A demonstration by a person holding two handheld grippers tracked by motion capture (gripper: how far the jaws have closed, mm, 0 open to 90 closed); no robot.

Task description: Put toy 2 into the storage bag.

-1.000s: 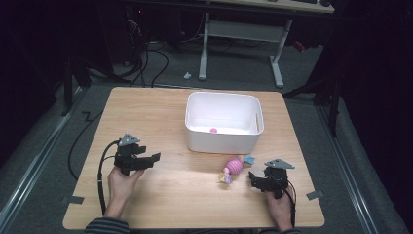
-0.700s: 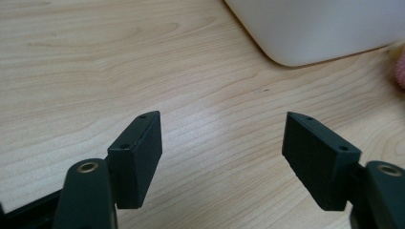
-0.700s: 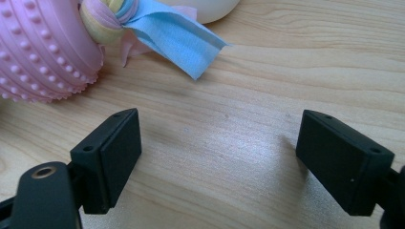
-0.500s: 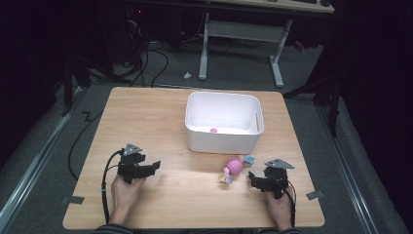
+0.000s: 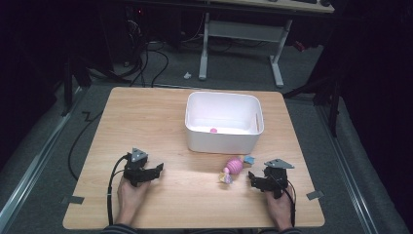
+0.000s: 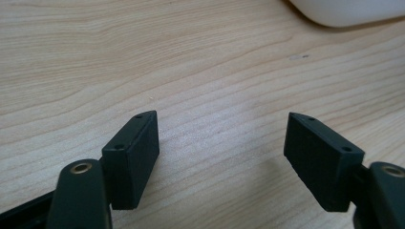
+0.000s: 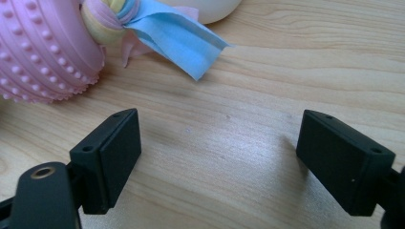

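On the pale wood-grain tabletop [image 5: 160, 122], a pink nubbed rubber ball toy [image 5: 233, 166] with pastel cloth strips lies near the front right corner, just before the white rounded plastic bin [image 5: 224, 141]. The right gripper [image 5: 254, 179] rests beside it, jaws wide and empty. The left gripper [image 5: 157, 170], near the front left, has just been opening, nothing between its blocky black jaws.
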